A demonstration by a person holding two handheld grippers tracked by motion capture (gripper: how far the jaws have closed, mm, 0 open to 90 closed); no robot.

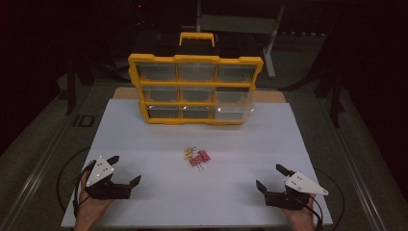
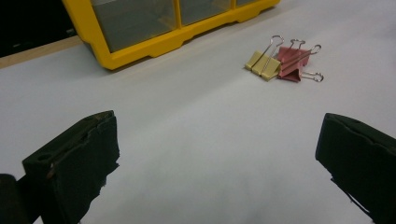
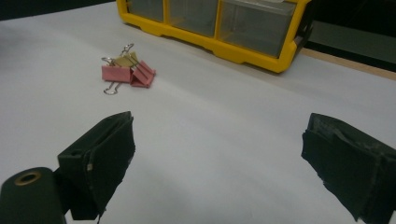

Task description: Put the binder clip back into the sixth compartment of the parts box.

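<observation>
A small heap of binder clips lies mid-table: a yellow clip (image 1: 189,152) beside two pink clips (image 1: 200,158). In the left gripper view the yellow clip (image 2: 263,64) is left of the pink clips (image 2: 292,63); in the right gripper view the pink clips (image 3: 128,73) lie in front of the yellow clip (image 3: 123,60). My left gripper (image 1: 124,170) rests at the front left, open and empty. At the front right my right gripper (image 1: 271,178) is open too, with bare table between its jaws.
A yellow organiser case (image 1: 195,89) with clear drawers stands upright at the far side of the white board (image 1: 159,139); it appears as a yellow case (image 2: 140,28) and yellow case (image 3: 224,28) in the gripper views. Cables trail from both grippers near the front edge.
</observation>
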